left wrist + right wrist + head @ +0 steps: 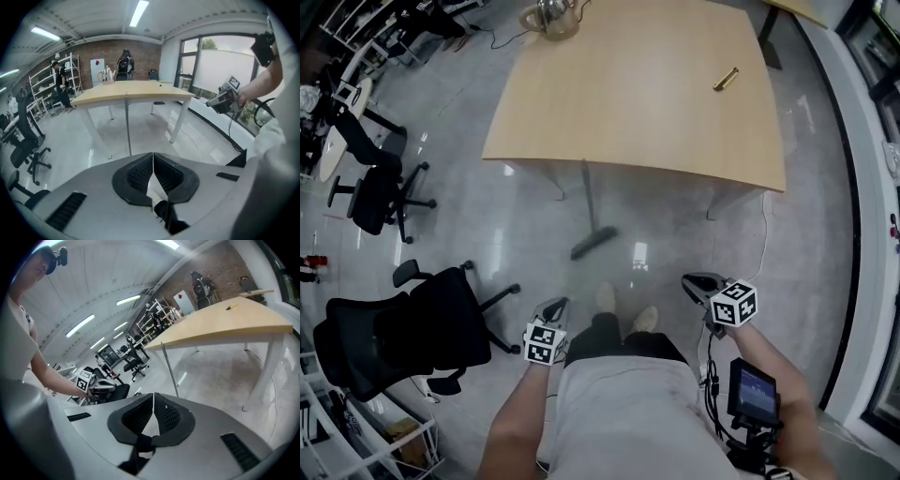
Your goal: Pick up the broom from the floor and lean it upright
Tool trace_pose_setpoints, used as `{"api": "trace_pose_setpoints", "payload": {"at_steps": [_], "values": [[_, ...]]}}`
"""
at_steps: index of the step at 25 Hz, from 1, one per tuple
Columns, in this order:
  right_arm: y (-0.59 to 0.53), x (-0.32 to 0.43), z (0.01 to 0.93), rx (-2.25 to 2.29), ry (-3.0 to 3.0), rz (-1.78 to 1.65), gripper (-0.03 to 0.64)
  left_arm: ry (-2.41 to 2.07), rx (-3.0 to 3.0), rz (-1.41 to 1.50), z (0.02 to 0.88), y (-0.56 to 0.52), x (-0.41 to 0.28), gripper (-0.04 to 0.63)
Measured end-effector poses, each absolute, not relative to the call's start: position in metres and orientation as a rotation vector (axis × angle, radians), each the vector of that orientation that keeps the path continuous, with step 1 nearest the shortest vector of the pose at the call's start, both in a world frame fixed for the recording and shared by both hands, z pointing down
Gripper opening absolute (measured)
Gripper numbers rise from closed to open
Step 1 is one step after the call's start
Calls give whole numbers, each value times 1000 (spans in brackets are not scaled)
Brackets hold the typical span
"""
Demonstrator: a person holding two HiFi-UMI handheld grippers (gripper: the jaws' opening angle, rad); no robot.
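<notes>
**A:** Where is the broom (592, 242), and why does it stay up?

**B:** At twelve o'clock from the person's feet. Its head sits on the floor (675, 253) and its handle rises to rest on the near edge of the table (675, 122). The edge props the handle and the bristles give it footing, so I judge the leaning done.

**A:** And the tools?

**B:** Both are well apart from it. In the head view the left gripper (153, 171) is at seven o'clock and the right gripper (153, 414) at five, each close to the person's hips. Each gripper's own view shows its jaws pressed together with nothing between them (only bare floor shows past the pads). I'd say they are held there so as not to brush the handle.

**A:** Could it slip?

**B:** Possibly. The floor is grey, polished and glossy, with ceiling lights mirrored in it, so the head may slide if knocked.

**A:** What about the room?

**B:** It looks like an open workshop. There is a black office chair (403, 328) at eight o'clock and a small brass-coloured cylinder (726, 79) on the tabletop at one o'clock. The left gripper view shows a brick wall (140, 54) beyond the table, shelving (61, 82) along the left and large windows on the right.
</notes>
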State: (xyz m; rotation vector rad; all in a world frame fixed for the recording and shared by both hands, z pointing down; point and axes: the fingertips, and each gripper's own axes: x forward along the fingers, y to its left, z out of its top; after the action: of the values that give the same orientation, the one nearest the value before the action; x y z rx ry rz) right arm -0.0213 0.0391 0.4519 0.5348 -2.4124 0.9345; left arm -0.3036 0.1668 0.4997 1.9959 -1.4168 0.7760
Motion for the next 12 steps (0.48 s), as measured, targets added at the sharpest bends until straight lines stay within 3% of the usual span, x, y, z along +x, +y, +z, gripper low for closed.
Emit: {"api": "trace_pose_setpoints", "payload": {"at_steps": [12], "values": [[16, -113, 313, 443, -2785, 753, 18, -1577, 2171, 351, 348, 124, -293, 13]]}}
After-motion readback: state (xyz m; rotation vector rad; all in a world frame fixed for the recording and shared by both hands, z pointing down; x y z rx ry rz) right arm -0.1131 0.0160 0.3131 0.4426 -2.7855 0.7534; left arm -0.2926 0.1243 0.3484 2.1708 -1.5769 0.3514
